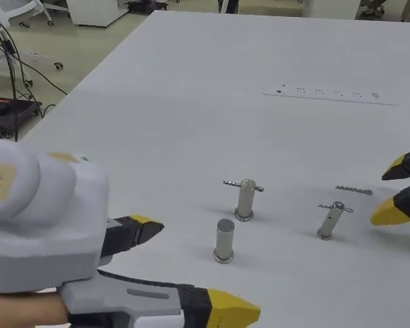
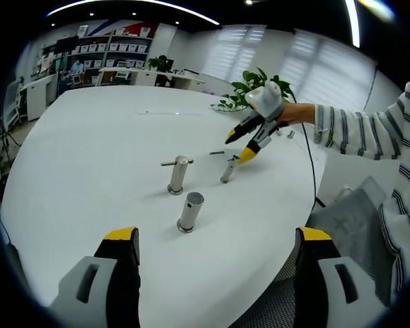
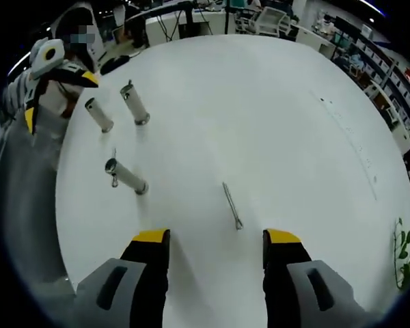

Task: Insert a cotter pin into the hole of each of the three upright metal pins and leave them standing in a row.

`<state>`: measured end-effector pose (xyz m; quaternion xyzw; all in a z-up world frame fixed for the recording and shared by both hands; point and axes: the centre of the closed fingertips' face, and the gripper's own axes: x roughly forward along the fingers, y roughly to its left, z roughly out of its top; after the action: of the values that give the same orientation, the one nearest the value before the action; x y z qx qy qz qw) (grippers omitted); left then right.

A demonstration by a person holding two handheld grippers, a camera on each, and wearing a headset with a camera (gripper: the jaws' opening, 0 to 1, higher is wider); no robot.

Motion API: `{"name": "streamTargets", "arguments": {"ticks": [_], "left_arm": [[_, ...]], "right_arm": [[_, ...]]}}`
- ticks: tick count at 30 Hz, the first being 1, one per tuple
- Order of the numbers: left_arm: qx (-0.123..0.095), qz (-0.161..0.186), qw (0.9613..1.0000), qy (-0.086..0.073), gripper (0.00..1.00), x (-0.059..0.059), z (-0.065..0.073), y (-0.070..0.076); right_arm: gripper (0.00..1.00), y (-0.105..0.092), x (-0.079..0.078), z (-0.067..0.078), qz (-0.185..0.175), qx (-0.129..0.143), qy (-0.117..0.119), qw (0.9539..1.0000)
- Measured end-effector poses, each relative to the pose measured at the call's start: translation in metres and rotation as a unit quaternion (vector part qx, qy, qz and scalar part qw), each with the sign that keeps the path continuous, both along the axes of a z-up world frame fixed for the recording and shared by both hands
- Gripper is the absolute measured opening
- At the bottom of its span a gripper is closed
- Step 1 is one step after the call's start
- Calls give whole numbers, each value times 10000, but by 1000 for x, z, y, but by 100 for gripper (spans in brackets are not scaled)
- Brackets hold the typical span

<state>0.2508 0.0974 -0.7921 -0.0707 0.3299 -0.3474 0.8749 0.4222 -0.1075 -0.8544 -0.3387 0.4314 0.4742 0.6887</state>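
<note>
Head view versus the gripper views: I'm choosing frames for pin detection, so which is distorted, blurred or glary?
Head view: straight lines, even light, faint shadows under the metal pins, near left gripper soft. Left gripper view: fisheye bends the table edge; bright windows behind. Right gripper view: same bending, loose cotter pin sharp.
</note>
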Motion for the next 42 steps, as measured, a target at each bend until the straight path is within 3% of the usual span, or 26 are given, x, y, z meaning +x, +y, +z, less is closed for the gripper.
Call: {"name": "streamTargets", "arguments": {"ticks": [7, 12, 14, 16, 18, 22, 27, 30, 34, 38, 42], "left_arm": [[69, 95, 9999, -8, 94, 4, -1, 4], [127, 76, 9999, -4, 94, 2, -3, 6], [131, 98, 9999, -6, 94, 2, -3, 7], [142, 112, 9998, -7, 94, 2, -3, 7], [140, 113, 9998, -10, 94, 1, -3, 7], [119, 116, 9999, 14, 93, 0, -6, 7], [158, 184, 9997, 26, 94, 1, -6, 12], [155, 233, 9996, 24, 93, 1, -5, 16], [428, 258, 9987, -57, 93, 2, -4, 27], [453, 334, 9983, -122, 92, 4, 3, 34], [522, 348, 9979, -175, 92, 5, 7, 39]], "right_arm": [[46, 7, 13, -6, 22, 20, -34, 10000], [37, 9, 17, -11, 23, -2, 24, 10000], [34, 10, 15, -12, 50, 30, 162, 9999], [28, 10, 18, -12, 32, 9, 78, 10000], [23, 13, 12, -13, 30, 101, 299, 9995], [19, 13, 15, -13, 45, 49, 215, 9997], [7, 16, 17, -15, 102, -242, 87, 9996], [6, 16, 17, -16, 177, -404, 31, 9990], [5, 16, 18, -17, 118, -645, -53, 9978], [4, 16, 18, -17, 393, -976, -215, 9942], [3, 17, 19, -17, 280, -1063, -126, 9939]]}}
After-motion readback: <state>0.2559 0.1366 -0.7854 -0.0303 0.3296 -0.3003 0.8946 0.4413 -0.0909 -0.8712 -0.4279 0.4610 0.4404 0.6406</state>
